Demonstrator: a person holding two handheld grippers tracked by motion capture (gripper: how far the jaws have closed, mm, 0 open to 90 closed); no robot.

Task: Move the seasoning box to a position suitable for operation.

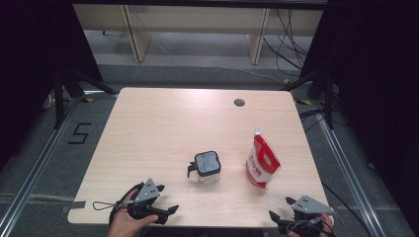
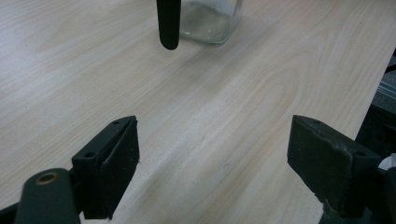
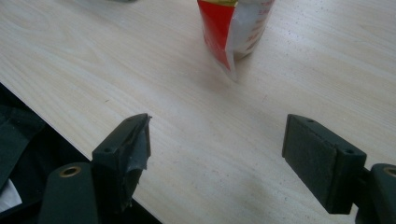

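Jar (image 1: 207, 167) and pouch (image 1: 262, 163) lie beyond open grippers.

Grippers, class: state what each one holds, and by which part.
Nothing is held. The left gripper and right gripper are open over the table.

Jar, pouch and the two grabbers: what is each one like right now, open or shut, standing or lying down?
Jar: upright on the table, dark lid on, looks empty.
Pouch: standing, leaning a little, white cap on top.
Left gripper: open, holding nothing, near the table's front edge.
Right gripper: open, holding nothing, at the front right corner.
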